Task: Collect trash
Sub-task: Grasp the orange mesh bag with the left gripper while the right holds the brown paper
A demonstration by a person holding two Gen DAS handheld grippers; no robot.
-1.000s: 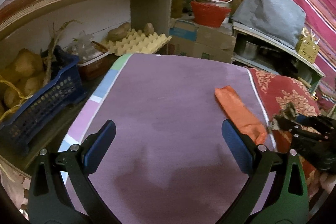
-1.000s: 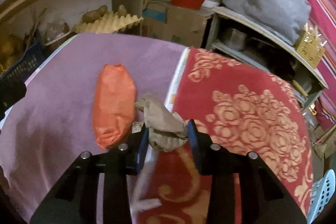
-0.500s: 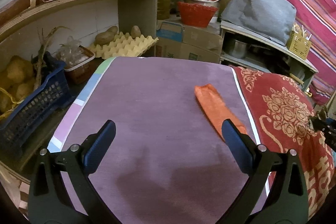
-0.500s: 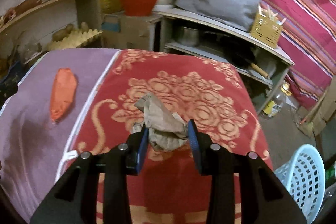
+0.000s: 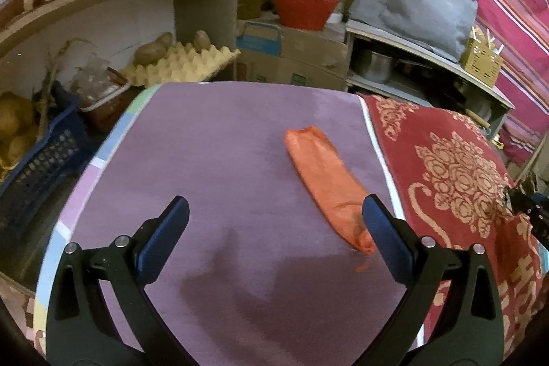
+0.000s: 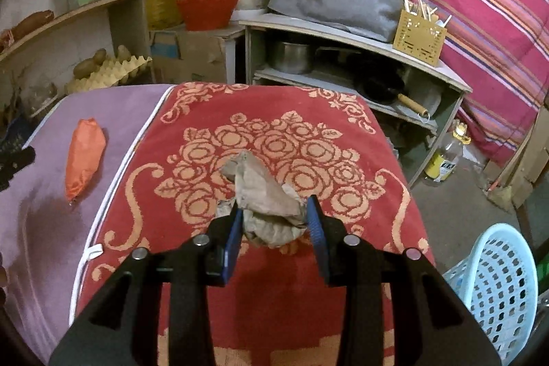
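Right gripper [image 6: 274, 222]: clamped on a crumpled brown paper wad [image 6: 264, 191]; both blue pads press against its sides.
Paper wad, position: between the right gripper's fingers, raised above the red floral rug [image 6: 274, 297], not resting on it.
Paper wad, long axis: runs from the pads forward and slightly left; the narrow crumpled end points away from the gripper and projects past the fingertips, the bulky end sits between the pads.
Left gripper [image 5: 274, 225]: jaws spread wide, nothing between them; held above the purple mat [image 5: 212, 167].
Orange plastic bag [image 5: 326, 180]: flat on the purple mat, ahead of the left gripper's right finger, which covers part of its near end.
Orange bag, long axis: diagonal; the far end, cut square, points away and left, and the tapered near end points toward the right finger.
Orange bag, from right gripper [image 6: 84, 156]: well to the left, long axis nearly fore-and-aft, pointed tip nearest.
Mat and rug: side by side, the white rug edge [image 6: 144, 139] between them; the orange bag lies near this edge on the mat side.
Light blue laundry basket [image 6: 497, 290]: on the floor to the lower right of the right gripper, beyond the rug edge.
Gripper separation: the right gripper's tip [image 5: 525, 201] shows at the far right edge of the left view, well apart from the left gripper.
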